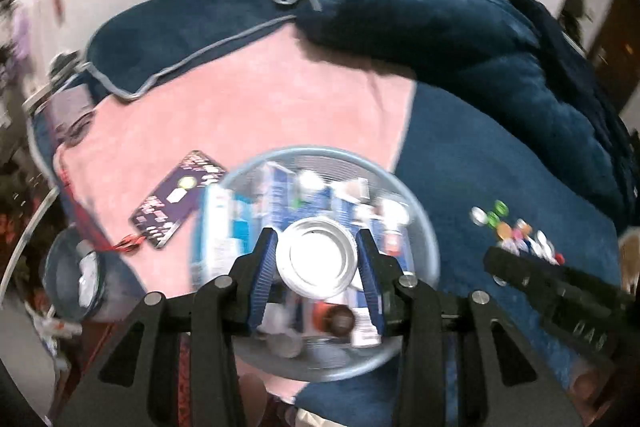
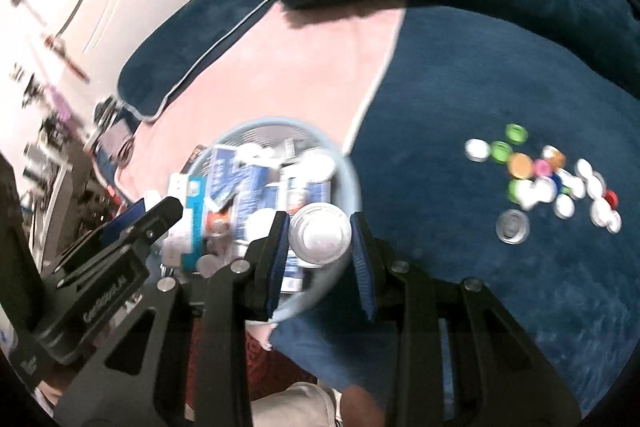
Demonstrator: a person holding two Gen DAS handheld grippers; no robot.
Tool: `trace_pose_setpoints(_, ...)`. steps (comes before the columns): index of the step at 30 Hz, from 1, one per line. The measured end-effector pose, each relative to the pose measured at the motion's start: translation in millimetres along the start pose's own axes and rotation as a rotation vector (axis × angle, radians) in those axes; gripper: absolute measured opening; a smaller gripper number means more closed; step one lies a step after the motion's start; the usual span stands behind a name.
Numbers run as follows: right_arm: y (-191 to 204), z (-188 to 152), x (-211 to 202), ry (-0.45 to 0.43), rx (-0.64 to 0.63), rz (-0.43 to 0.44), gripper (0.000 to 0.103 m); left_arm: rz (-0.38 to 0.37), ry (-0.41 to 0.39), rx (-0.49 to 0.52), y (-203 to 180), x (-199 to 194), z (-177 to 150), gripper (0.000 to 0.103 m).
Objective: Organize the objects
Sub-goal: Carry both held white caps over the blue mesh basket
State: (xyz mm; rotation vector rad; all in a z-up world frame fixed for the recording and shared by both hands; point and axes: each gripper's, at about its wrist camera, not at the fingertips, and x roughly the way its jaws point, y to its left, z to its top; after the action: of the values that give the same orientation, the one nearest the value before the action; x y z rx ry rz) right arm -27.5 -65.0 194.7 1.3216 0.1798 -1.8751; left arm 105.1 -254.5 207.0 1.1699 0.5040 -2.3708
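Observation:
My left gripper is shut on a round silver lid, held over a pale blue round basket filled with blue and white boxes. My right gripper is shut on a round white and silver cap, held over the near right rim of the same basket. A cluster of loose coloured bottle caps lies on the blue bedcover to the right; it also shows in the left wrist view. The right gripper's body shows at the right of the left wrist view.
A pink towel lies on the blue bed. A purple card pack lies left of the basket. A blue bin stands at the bed's left edge. Dark blue pillows and a heaped duvet lie behind.

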Motion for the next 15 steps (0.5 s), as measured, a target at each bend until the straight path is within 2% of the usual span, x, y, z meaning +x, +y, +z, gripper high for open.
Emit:
trace_pose_setpoints(4, 18.8, -3.6, 19.9, 0.044, -0.035, 0.016, 0.032, 0.028, -0.011, -0.03, 16.1, -0.2, 2.4, 0.041)
trace_pose_setpoints(8, 29.8, -4.0, 31.7, 0.076, -0.032, 0.035, 0.032, 0.051, 0.014, -0.037, 28.3, 10.6, -0.5, 0.041)
trace_pose_setpoints(15, 40.6, 0.9, 50.4, 0.097, -0.02, 0.061, 0.032, 0.038, 0.066, -0.055, 41.0, 29.0, -6.0, 0.041)
